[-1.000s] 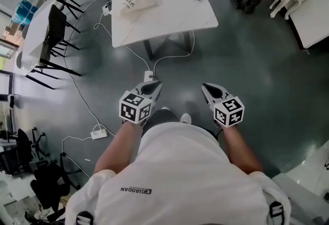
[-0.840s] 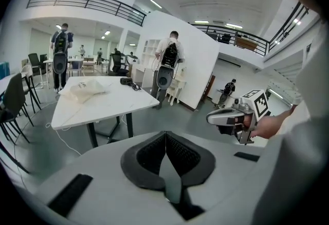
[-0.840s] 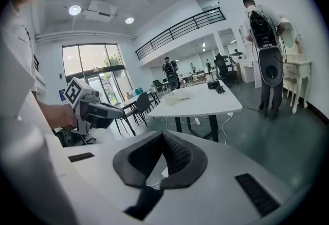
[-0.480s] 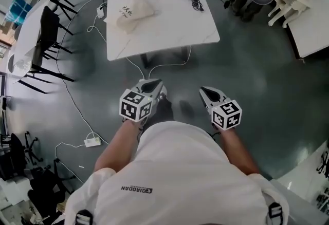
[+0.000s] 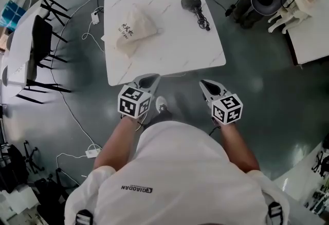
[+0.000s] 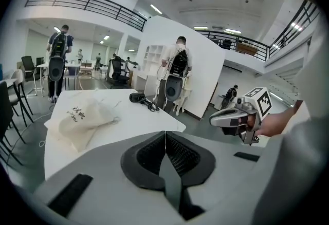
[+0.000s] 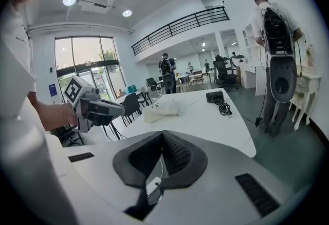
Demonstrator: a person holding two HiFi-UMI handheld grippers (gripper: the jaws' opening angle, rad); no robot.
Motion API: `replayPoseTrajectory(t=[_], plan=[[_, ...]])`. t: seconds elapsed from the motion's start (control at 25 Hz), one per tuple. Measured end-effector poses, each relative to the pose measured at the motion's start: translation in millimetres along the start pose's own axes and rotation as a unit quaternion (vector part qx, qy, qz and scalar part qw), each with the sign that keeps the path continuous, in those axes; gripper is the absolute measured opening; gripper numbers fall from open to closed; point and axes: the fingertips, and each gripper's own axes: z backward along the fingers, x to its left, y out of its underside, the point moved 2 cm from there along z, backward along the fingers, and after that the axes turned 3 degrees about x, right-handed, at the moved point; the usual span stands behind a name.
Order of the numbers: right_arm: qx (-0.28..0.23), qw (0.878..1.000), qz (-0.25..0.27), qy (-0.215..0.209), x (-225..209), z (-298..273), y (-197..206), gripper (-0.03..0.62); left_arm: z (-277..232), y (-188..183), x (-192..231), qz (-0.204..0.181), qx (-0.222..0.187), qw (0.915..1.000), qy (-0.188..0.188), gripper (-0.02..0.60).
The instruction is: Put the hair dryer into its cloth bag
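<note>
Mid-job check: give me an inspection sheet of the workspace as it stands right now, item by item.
Surface: white marble-look table, bare apart from the two job items.
Job's things: hair dryer lies near the far right corner, outside the cloth bag, which lies slumped on the left side; the two are apart.
Clutter: nothing seen on the table.
Grippers: left gripper and right gripper both shut and empty, on the table's near side, touching nothing.
Cables: dryer's cord bundled beside it; power strip and white cable on the floor left of the table.
Surroundings: black chairs at left; people with backpacks beyond the table.
</note>
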Motion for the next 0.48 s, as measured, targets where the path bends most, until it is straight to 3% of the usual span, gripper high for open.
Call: replayPoseTrajectory(t=[0.48], plan=[[0.016, 1.0, 0.006, 0.007, -29.2, -99.2, -66.6, 0.021, -21.1, -51.3, 105.1, -0.003, -0.001, 1.0, 0.007, 0.028]])
